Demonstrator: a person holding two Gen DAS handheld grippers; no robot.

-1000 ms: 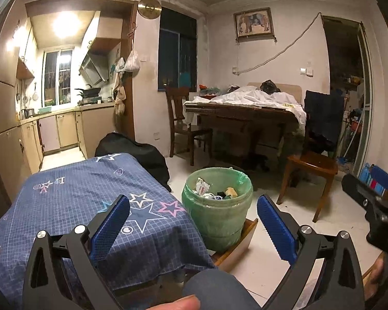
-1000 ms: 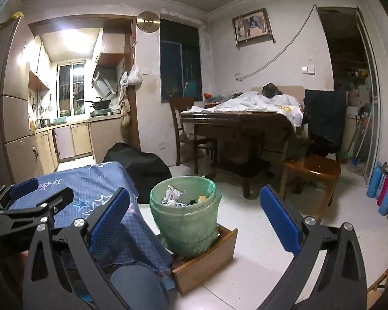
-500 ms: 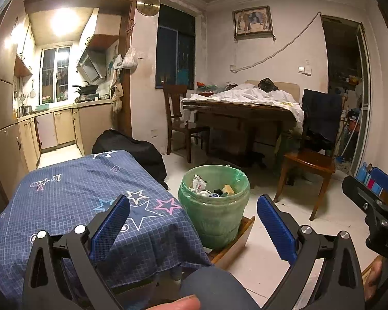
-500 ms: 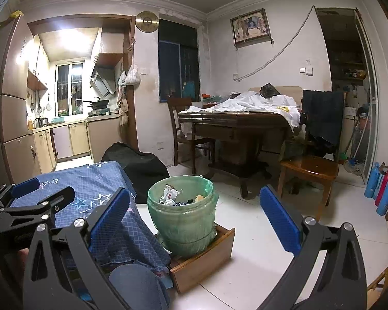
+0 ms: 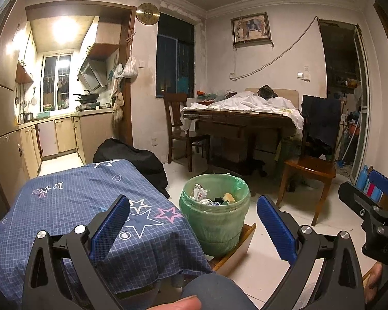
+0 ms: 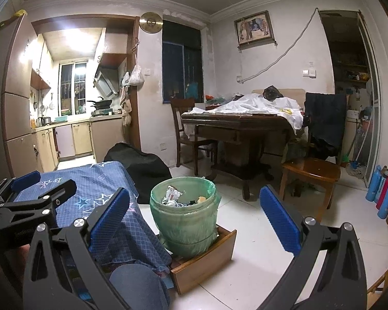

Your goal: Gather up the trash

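Note:
A green-lined trash bin [image 5: 216, 217] stands on the floor in an open wooden drawer [image 5: 241, 242], beside a low table under a blue star-print cloth [image 5: 72, 206]. It holds wrappers and scraps [image 5: 212, 197]. My left gripper [image 5: 192, 228] is open and empty, held above the table's near corner, short of the bin. My right gripper [image 6: 194, 226] is open and empty, to the right of the left one, with the bin [image 6: 185, 219] ahead of it. Each gripper shows in the other's view: the right [image 5: 375, 204], the left [image 6: 25, 193].
A dark bag [image 5: 132, 160] lies behind the low table. A dining table [image 5: 240, 121] with white cloth stands at the back with wooden chairs [image 5: 310, 175]. Bottles [image 6: 382, 191] stand by the right wall. A kitchen opens at the left. My knee [image 6: 139, 286] is below the grippers.
Both views have drifted slightly; the bin sits a little lower and more central in the left wrist view. Both grippers stay open and empty.

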